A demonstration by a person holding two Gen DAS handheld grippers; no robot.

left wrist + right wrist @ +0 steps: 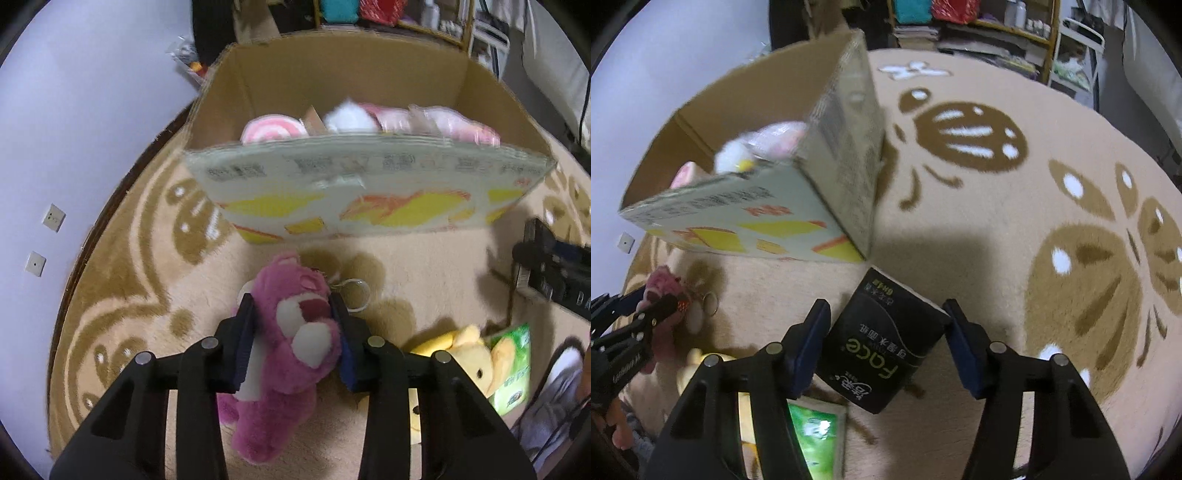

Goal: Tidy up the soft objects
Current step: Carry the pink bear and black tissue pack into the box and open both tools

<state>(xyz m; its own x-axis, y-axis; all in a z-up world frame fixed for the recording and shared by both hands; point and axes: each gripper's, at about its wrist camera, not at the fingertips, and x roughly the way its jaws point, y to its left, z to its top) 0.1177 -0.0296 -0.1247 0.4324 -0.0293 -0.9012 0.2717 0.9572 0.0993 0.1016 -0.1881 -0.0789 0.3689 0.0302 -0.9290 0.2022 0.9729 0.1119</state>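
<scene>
Now the left tongs pinch the pink bear over the rug, near the box. Lift it high over the wall. The right tongs stand spread around the black pack.

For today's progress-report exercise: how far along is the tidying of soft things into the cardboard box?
Done: several pink and white soft items already lie in the cardboard box. In hand: the left tool is shut on the pink plush bear; the right tool straddles the black tissue pack, with a gap showing at one pad. Left: the yellow plush and green packet on the rug.
</scene>
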